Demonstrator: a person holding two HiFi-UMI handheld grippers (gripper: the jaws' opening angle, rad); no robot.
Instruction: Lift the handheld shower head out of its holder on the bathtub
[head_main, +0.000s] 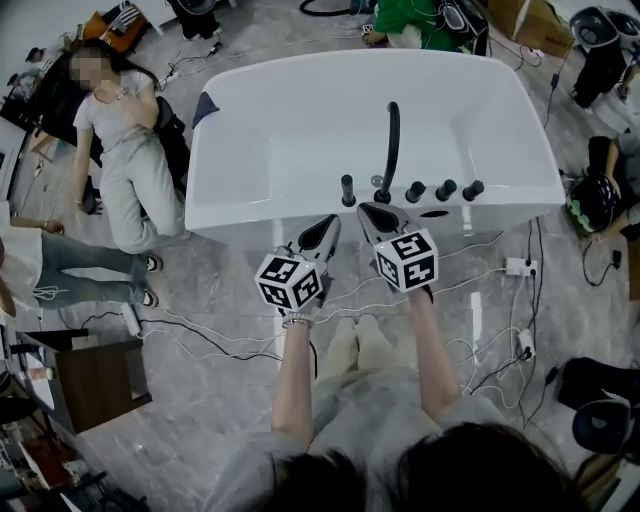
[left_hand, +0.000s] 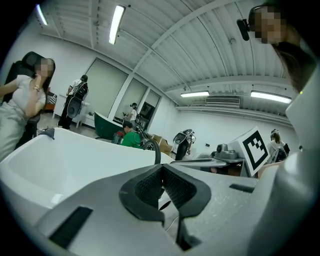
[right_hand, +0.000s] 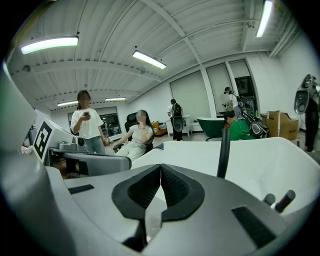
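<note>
The white bathtub (head_main: 260, 150) fills the middle of the head view. On its near rim stands a short black upright handle (head_main: 347, 190), which looks like the handheld shower head in its holder. The tall black curved spout (head_main: 392, 140) rises just to its right. My left gripper (head_main: 328, 226) hangs just short of the rim, below and left of the handle, with its jaws shut and empty. To its right, my right gripper (head_main: 371, 211) sits near the spout base, also shut on nothing. The spout (right_hand: 223, 145) shows past the shut right gripper (right_hand: 161, 170). The left gripper (left_hand: 161, 170) faces the tub wall (left_hand: 60, 160).
Three black knobs (head_main: 445, 188) line the rim right of the spout. White cables and power strips (head_main: 516, 267) lie on the floor in front of the tub. A person (head_main: 125, 150) sits at the left, another (head_main: 610, 180) at the right edge. A dark cabinet (head_main: 95, 380) stands lower left.
</note>
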